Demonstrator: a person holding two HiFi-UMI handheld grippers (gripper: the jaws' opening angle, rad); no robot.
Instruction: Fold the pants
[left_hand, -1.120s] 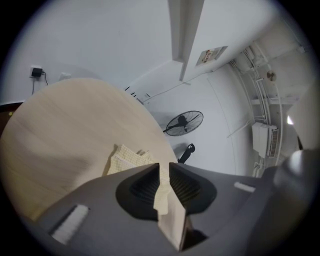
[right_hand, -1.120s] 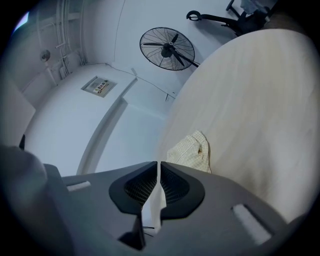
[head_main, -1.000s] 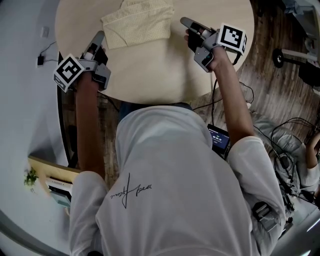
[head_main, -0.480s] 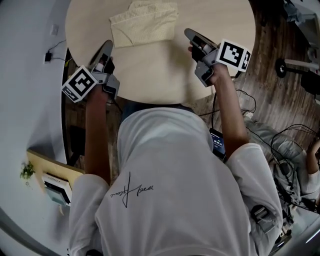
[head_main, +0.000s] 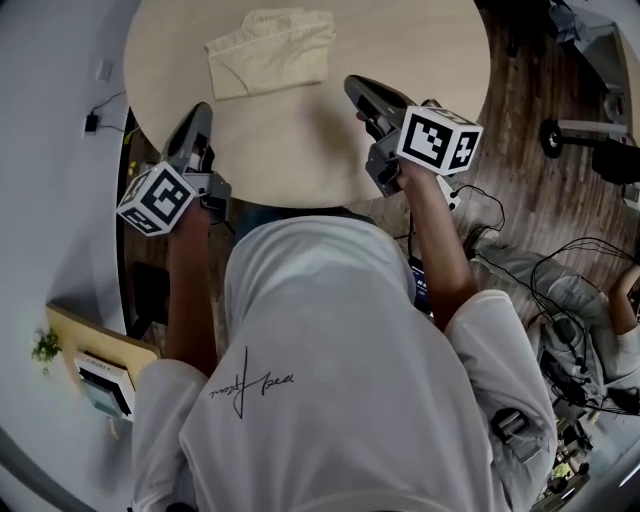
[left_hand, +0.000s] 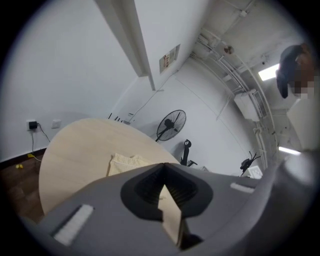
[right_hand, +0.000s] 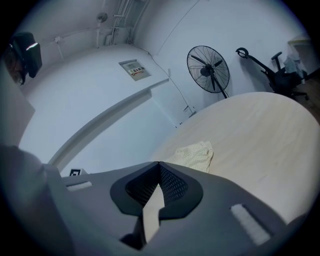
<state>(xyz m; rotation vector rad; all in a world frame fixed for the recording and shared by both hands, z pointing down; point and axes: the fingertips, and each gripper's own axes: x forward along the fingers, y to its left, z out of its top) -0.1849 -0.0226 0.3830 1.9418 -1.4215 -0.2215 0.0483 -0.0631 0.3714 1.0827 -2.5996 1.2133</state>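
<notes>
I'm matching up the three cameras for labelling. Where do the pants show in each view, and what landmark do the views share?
Head view: pants at the top, left of centre, folded on the table's far part.
Left gripper view: pants below centre, left of the middle.
Right gripper view: pants below centre, right of the middle.
Shared landmark: the round table under them.

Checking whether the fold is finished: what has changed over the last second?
The left gripper and right gripper drew back from the pants toward the near edge of the table; the left's fingers have just been closing on nothing. The folded pants stayed put, unheld.
</notes>
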